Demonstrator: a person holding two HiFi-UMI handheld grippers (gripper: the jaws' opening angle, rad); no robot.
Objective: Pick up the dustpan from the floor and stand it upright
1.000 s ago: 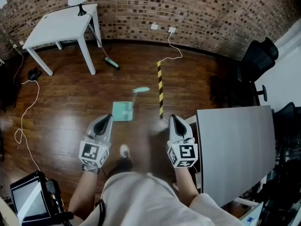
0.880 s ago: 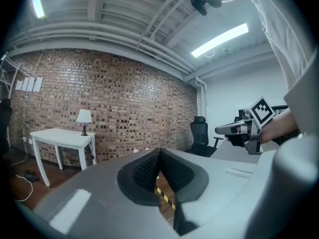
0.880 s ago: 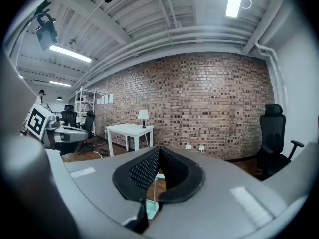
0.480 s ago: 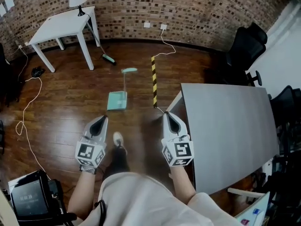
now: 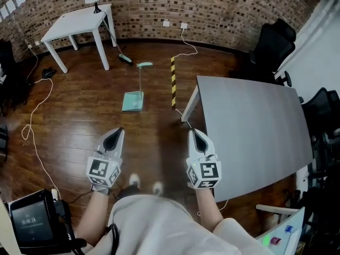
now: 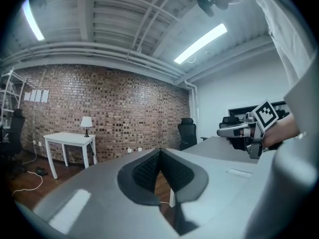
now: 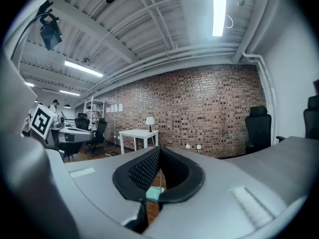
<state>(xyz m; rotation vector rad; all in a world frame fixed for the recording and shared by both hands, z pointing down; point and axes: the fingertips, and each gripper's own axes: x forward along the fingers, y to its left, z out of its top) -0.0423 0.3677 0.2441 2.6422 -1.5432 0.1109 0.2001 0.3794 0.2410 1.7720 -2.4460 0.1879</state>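
A mint-green dustpan (image 5: pixel 133 101) lies flat on the dark wooden floor, its long thin handle (image 5: pixel 141 78) running away towards the brick wall. My left gripper (image 5: pixel 115 137) and right gripper (image 5: pixel 196 137) are held side by side well short of it, both pointing roughly level towards the wall. Each has its jaws shut with nothing between them. In the right gripper view a corner of the dustpan (image 7: pixel 155 193) shows through the gap below the shut tips (image 7: pixel 159 156). The left gripper view shows its shut tips (image 6: pixel 160 156) and, off to the right, the right gripper (image 6: pixel 238 130).
A large grey table (image 5: pixel 249 132) stands close on the right. A white table (image 5: pixel 77 21) with a lamp stands by the brick wall, a broom (image 5: pixel 123 58) leaning at it. A black-and-yellow strip (image 5: pixel 172 81) lies on the floor. Cables trail at the left; office chairs (image 5: pixel 271 44) stand at the right.
The dustpan has slid further away in the head view and more of the grey table has come in at the right. Both grippers stay shut, side by side.
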